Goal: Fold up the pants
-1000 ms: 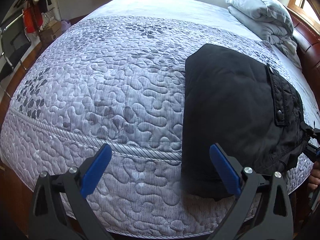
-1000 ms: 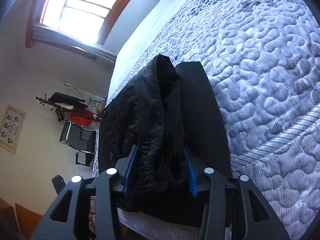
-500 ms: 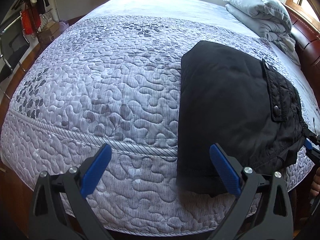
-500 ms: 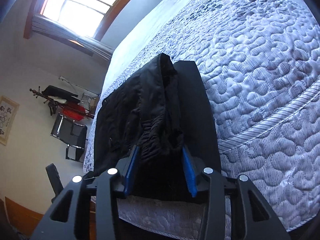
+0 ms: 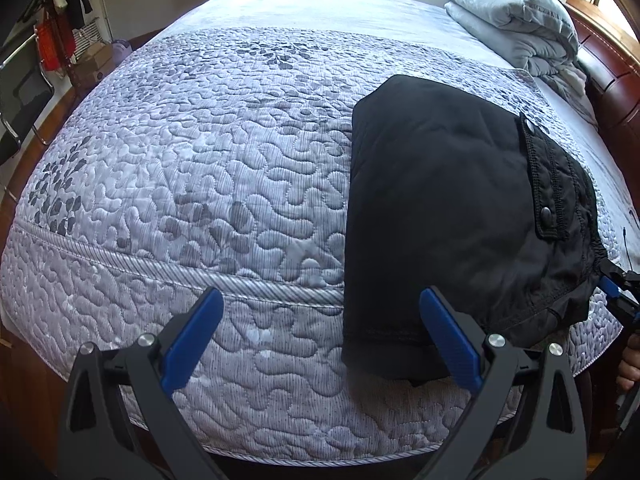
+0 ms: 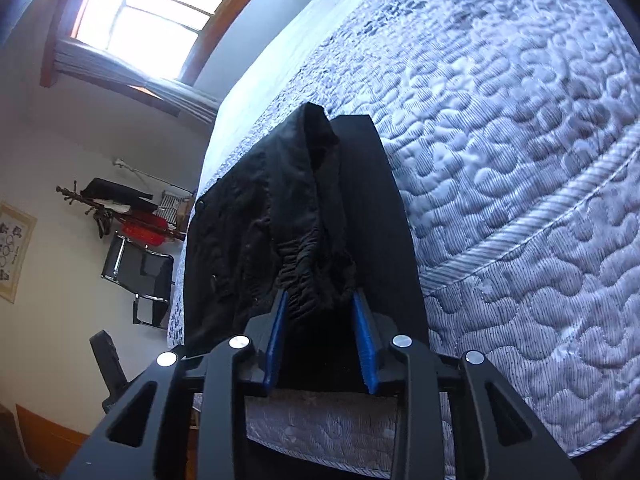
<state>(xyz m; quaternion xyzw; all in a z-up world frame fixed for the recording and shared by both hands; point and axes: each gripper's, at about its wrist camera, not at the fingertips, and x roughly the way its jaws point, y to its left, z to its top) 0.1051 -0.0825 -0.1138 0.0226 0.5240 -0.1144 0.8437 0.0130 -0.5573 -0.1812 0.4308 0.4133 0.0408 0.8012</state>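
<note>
left tongs (image 5: 320,336): black frame, blue pads, silver screws | right tongs (image 6: 320,344): same

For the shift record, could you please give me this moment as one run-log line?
stage: folding | black fabric pants: folded on quilted grey bedspread | right gripper: closing on elastic waistband | left gripper: open, empty

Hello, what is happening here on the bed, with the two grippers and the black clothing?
A person is folding black pants on the quilted bed. The right gripper has just been closing on the bunched elastic waistband at the bed's near edge, and its blue pads now press it. The left gripper hangs wide open above the quilt, holding nothing.
</note>
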